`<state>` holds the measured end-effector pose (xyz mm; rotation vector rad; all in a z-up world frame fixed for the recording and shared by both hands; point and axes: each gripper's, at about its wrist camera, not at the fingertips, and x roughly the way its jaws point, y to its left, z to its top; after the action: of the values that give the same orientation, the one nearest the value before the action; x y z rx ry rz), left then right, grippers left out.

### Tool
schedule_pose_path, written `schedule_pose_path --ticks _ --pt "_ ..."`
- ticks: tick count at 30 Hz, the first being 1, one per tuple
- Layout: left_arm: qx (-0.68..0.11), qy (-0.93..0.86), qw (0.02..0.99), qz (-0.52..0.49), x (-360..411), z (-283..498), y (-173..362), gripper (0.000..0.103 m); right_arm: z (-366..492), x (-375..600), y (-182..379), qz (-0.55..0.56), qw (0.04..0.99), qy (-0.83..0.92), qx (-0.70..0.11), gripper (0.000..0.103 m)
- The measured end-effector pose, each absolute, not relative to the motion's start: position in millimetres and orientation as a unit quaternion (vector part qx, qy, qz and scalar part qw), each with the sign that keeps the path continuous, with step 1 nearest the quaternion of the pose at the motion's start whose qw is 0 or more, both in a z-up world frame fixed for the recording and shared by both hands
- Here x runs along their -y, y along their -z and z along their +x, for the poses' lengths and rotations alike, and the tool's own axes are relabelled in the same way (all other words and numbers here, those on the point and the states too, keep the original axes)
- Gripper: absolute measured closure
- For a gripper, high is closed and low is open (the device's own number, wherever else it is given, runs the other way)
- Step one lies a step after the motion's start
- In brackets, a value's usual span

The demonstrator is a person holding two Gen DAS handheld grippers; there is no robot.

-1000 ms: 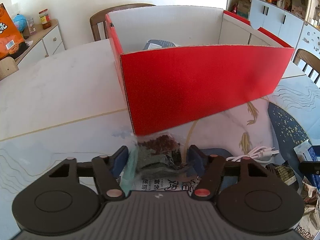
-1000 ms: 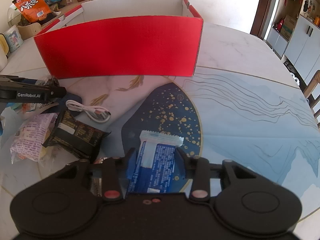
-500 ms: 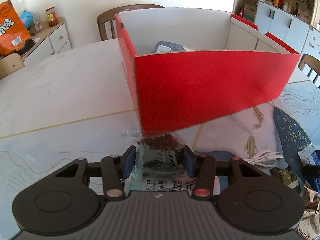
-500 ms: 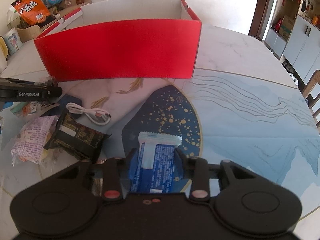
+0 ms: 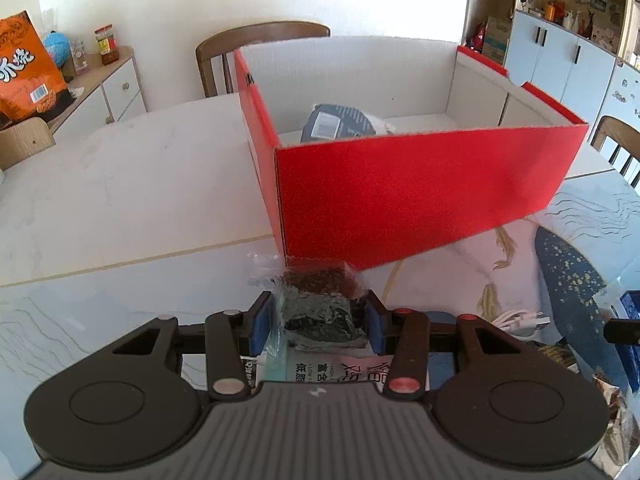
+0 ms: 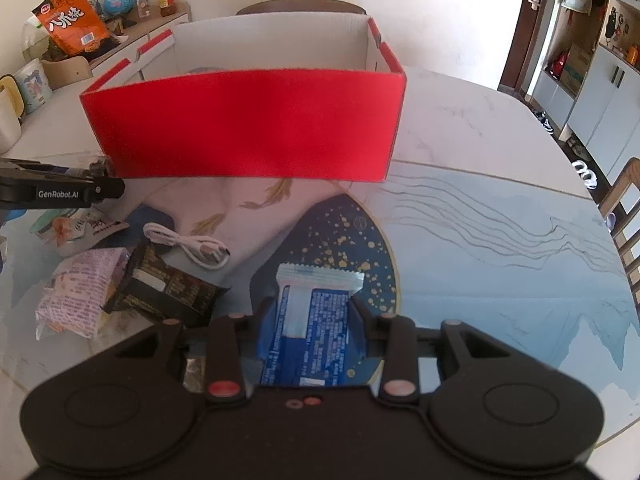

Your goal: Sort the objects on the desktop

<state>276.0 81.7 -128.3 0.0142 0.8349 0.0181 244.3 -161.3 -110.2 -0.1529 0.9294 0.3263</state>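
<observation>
Snack packets and a cable lie scattered on the desk (image 6: 500,152) in front of a red box (image 5: 420,196), and each gripper has a packet in its jaws. The left gripper (image 5: 318,322) has just been closing, and its jaws now pinch a clear packet of dark dried food (image 5: 320,308) just short of the box's near corner. The right gripper (image 6: 312,320) has its jaws clamped on a blue packet (image 6: 312,320) that lies on the desk's dark blue, gold-flecked patch.

The step in hand looks like the lift and carry into the box, where one dark packet (image 5: 340,124) already rests. To do it well, each packet should probably rise clear of the tall red front wall before moving forward; the soft wrappers may sag or slip, so a steady pinch and a release well inside the rim would be safest. The left gripper sits very near the corner, so lifting straight up first should avoid nudging the box.

Still waiting beside the right gripper are a white cable (image 6: 188,246), a black packet (image 6: 168,292) and a pink packet (image 6: 76,300). The desk is pale marble with a painted scene of fish and waves. Wooden chairs, white cupboards and an orange snack bag (image 6: 70,20) on a sideboard fill the bright room.
</observation>
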Motion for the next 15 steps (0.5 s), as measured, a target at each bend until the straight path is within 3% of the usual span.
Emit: schedule_pose_path --ticks 15 --pt "-0.382 -0.004 0.924 0.027 -71.7 259.1 91.9 0.058 247.1 152.8 75.0 -0.07 0.889 -0.173 -0.417 0.066"
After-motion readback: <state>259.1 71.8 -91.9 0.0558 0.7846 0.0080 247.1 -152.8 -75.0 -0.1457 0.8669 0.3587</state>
